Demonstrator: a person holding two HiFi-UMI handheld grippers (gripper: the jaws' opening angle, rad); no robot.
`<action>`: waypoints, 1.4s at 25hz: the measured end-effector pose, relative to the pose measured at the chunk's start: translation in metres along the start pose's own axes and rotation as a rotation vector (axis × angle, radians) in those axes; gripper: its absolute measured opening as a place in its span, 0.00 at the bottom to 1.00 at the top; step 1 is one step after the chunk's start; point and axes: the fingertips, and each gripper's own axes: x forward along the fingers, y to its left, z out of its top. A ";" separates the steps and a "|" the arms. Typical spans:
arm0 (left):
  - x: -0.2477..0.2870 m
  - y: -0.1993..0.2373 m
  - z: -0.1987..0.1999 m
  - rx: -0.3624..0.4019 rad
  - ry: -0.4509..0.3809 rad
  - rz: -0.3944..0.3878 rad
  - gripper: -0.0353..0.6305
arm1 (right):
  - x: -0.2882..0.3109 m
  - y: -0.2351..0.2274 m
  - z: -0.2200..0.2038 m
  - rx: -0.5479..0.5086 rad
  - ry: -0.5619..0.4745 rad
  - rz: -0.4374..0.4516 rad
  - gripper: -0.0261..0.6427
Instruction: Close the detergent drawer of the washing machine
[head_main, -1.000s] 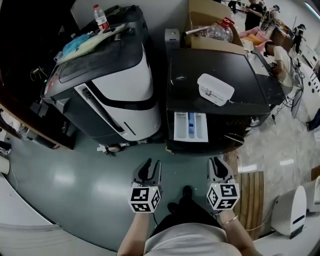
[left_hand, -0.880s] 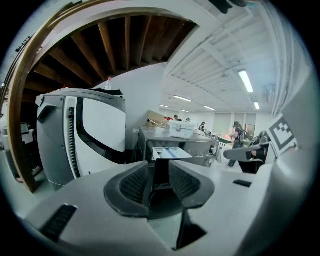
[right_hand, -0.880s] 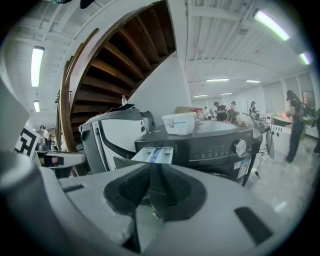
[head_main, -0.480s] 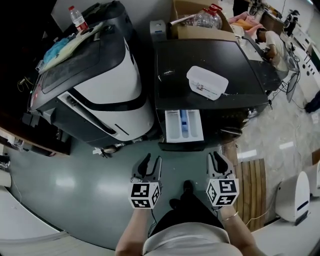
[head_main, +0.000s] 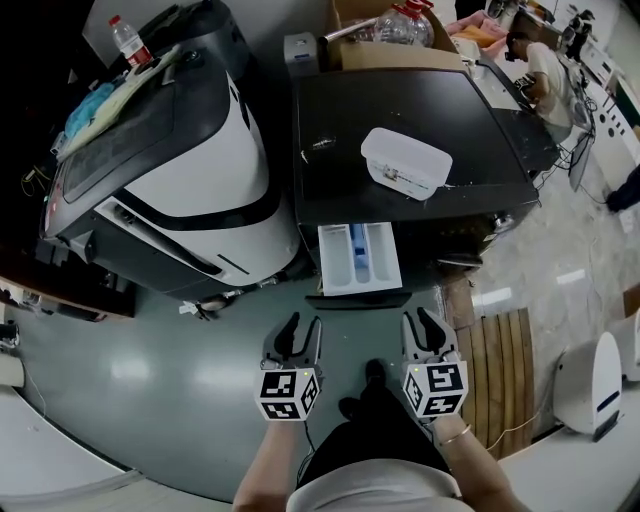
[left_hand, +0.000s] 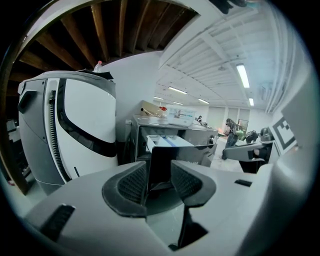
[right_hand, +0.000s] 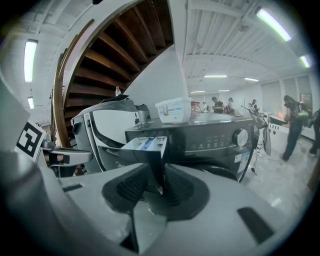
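I see the black washer (head_main: 400, 110) beside a white machine (head_main: 190, 160). The washer's drawer (head_main: 358, 258) stands pulled out of its front. My left gripper (head_main: 303, 326) and right gripper (head_main: 418, 322) hang near the drawer without touching it. The left jaws have just been opening, with nothing between them. The right jaws stand apart, also empty.

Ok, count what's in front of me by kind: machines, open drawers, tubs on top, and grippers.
Machines: 2, black washing machine, white machine
Open drawers: 1, detergent drawer
Tubs on top: 1, white tub
Grippers: 2, left gripper, right gripper
Total: 6
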 end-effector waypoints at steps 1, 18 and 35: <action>0.003 0.000 -0.001 0.002 0.004 -0.001 0.27 | 0.003 0.000 -0.002 0.003 0.004 0.003 0.17; 0.028 -0.001 -0.012 -0.001 0.030 -0.014 0.30 | 0.031 -0.001 -0.009 -0.042 0.033 0.054 0.17; 0.039 -0.002 -0.010 -0.011 0.030 -0.033 0.29 | 0.036 0.002 -0.009 -0.070 0.048 0.052 0.17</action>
